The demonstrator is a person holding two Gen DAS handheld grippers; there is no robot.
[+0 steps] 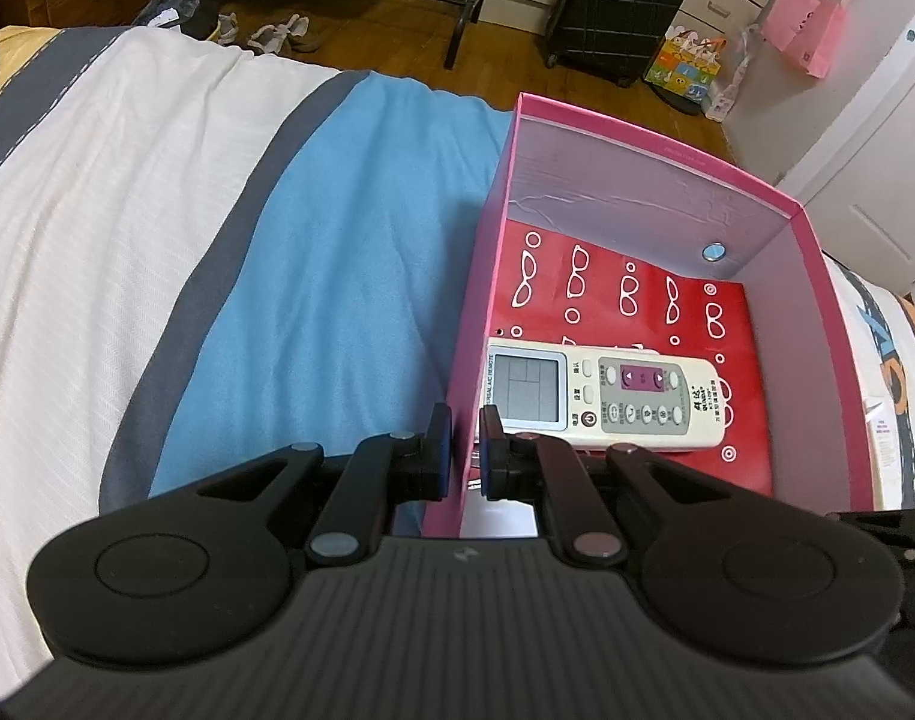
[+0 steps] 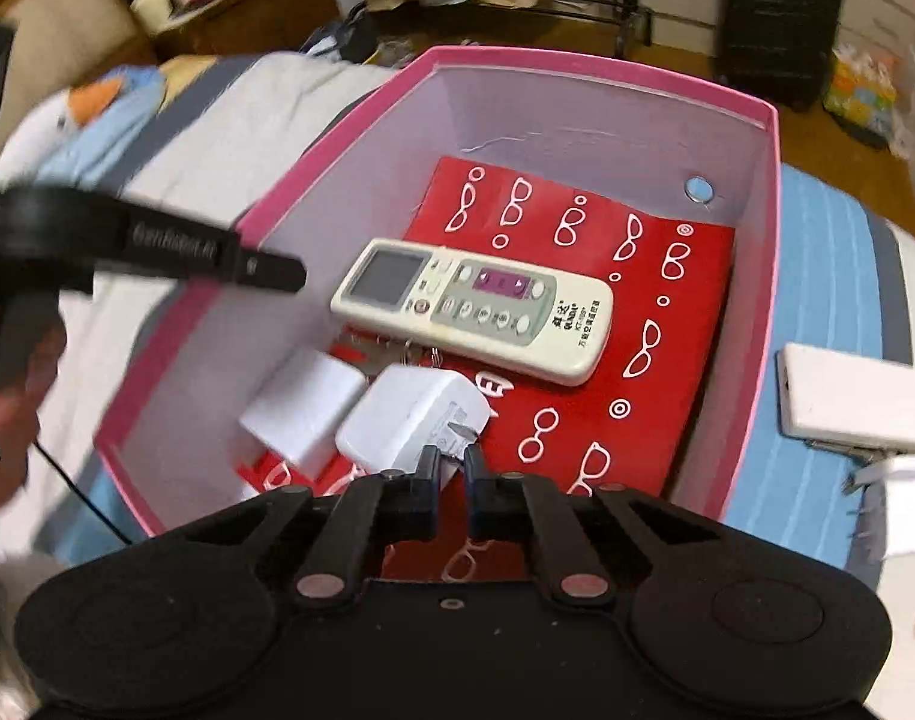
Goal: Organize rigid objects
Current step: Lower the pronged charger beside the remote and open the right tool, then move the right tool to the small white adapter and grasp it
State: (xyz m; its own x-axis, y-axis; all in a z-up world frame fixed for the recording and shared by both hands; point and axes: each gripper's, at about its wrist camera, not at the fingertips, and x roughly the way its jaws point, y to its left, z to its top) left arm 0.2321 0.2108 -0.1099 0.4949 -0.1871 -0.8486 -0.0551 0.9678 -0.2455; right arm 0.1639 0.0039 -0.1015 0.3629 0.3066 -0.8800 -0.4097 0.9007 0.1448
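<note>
Count inside the pink box: one cream remote control, two white chargers side by side near the box's near-left corner, and one red printed sheet lining the floor under all of them. A small round metal disc sits on the far wall. Outside the box, on the blue stripe of the bedspread to its right, lie one flat white block and one more white plug adapter.

Edges and room — the remote lies across the box floor, its screen end close to the left wall; the far half of the red sheet is bare. Bedspread left of the box is open.

Left gripper straddles the box's left wall, its pads pinched on that wall. It points steeply downward.

Right gripper points steeply down over the box's near edge, fingertips nearly together just at the pronged end of the nearer charger — nothing is gripped between them.
</note>
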